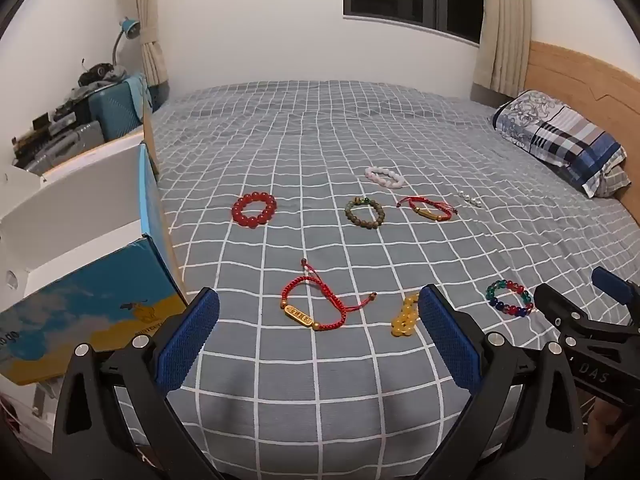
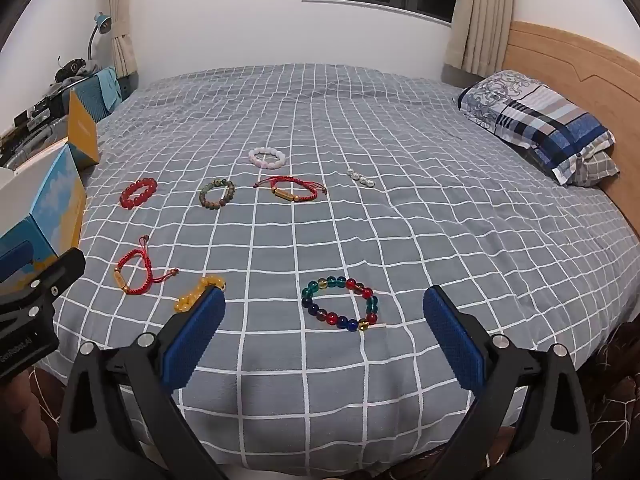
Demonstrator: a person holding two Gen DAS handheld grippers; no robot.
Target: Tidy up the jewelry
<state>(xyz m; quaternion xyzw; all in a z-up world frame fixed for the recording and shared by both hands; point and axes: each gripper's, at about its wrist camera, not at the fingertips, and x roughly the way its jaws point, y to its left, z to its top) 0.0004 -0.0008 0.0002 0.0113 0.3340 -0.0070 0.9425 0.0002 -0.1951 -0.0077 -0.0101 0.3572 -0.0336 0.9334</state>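
Observation:
Several bracelets lie spread on the grey checked bedspread (image 1: 320,380). Nearest the left gripper (image 1: 318,332), which hangs open and empty above the bed's front edge, are a red cord bracelet with a gold bar (image 1: 316,308) and a yellow bead bracelet (image 1: 405,316), partly behind its right finger. The right gripper (image 2: 324,330) is open too, just short of a multicoloured glass bead bracelet (image 2: 340,304). Farther back lie a red bead bracelet (image 1: 254,210), a brown-green bead bracelet (image 1: 365,213), a second red cord bracelet (image 1: 426,208), a pale pink bracelet (image 1: 385,177) and small pearls (image 1: 470,199).
An open blue and yellow cardboard box (image 1: 84,320) with white flaps stands at the bed's left edge. A plaid pillow (image 1: 560,140) lies by the wooden headboard (image 1: 580,76) at the right. Cluttered storage and a lamp (image 1: 128,32) fill the far left corner.

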